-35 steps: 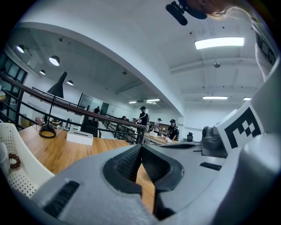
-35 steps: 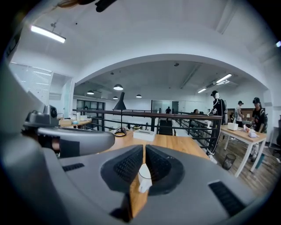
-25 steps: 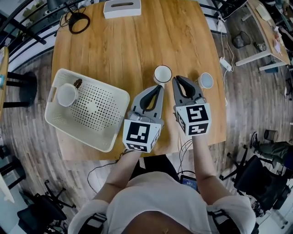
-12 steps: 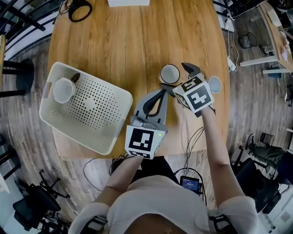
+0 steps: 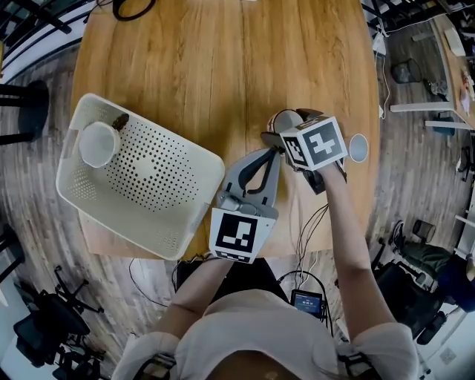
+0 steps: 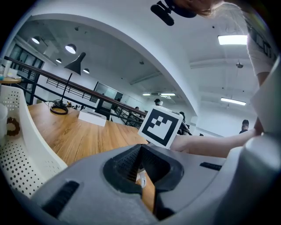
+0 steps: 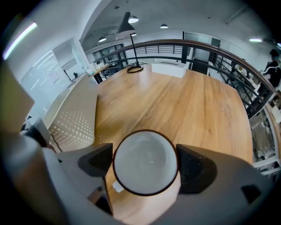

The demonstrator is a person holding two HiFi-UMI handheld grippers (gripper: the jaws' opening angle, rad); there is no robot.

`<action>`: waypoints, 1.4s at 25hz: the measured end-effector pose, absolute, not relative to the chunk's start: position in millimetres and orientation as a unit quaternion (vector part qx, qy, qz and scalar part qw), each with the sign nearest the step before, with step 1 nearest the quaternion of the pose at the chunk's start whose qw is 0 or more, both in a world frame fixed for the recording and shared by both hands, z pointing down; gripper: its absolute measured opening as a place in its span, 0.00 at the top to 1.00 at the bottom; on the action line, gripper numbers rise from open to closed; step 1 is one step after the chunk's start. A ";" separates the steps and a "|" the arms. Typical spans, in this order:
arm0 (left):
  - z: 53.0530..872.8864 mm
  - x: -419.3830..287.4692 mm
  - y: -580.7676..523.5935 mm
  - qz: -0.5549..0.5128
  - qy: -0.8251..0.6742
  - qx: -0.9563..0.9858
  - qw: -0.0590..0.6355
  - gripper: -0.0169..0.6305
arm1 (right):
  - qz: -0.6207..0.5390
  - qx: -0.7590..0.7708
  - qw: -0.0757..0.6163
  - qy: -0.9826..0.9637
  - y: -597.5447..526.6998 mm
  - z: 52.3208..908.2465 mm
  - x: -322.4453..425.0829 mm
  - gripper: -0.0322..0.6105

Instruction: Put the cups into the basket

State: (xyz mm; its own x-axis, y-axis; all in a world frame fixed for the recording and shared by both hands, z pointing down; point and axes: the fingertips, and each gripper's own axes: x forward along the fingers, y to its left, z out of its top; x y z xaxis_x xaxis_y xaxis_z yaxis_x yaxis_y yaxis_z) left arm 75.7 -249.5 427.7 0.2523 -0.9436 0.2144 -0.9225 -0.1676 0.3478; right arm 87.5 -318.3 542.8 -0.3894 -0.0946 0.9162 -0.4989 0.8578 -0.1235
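A white cup with a dark rim [image 7: 145,162] stands on the wooden table [image 5: 193,67]. My right gripper [image 7: 145,160] points steeply down over it. Its jaws have just opened wide, and the cup sits between them with the pads beside its rim, not pressing on it. In the head view the marker cube hides most of this cup [image 5: 286,119]. A second small cup [image 5: 358,148] stands near the table's right edge. A third white cup [image 5: 99,143] lies in the perforated white basket [image 5: 185,200] at the left. My left gripper [image 5: 273,152] is shut and empty, just left of the right one.
A small brown object [image 5: 119,119] lies in the basket beside the cup. A black cable coil [image 5: 133,6] and a white box [image 7: 167,68] sit at the table's far end. The basket overhangs the front-left table edge. Chairs and cables surround the table.
My right gripper has tipped downward and dropped over the dark-rimmed cup, its jaws going from shut to wide open. The left gripper has sunk a little.
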 end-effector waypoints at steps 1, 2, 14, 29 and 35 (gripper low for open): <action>428.2 76.9 -250.2 -0.027 -0.610 0.764 0.209 0.96 | 0.191 0.186 0.524 -0.809 -318.8 545.5 88.4 0.24; 428.6 78.1 -251.0 -0.028 -0.609 0.764 0.211 0.96 | 0.188 0.190 0.525 -0.808 -319.6 547.8 88.8 0.24; 434.5 73.7 -251.2 -0.039 -0.602 0.765 0.226 0.96 | 0.156 0.175 0.536 -0.811 -320.2 555.5 80.2 0.28; 431.1 76.8 -241.5 -0.027 -0.599 0.772 0.211 0.96 | 0.152 0.196 0.510 -0.824 -316.2 555.2 89.1 0.28; 427.4 80.3 -235.5 -0.027 -0.596 0.775 0.208 0.96 | 0.151 0.205 0.492 -0.833 -307.2 536.9 93.8 0.28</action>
State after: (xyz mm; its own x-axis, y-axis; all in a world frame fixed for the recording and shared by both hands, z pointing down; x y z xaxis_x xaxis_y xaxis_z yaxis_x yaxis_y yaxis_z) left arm 80.3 -235.5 427.4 0.2879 -0.9352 0.2063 -0.9129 -0.2029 0.3542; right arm 93.8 -307.2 536.9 -0.4330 -0.1919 0.8807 -0.4895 0.8705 -0.0510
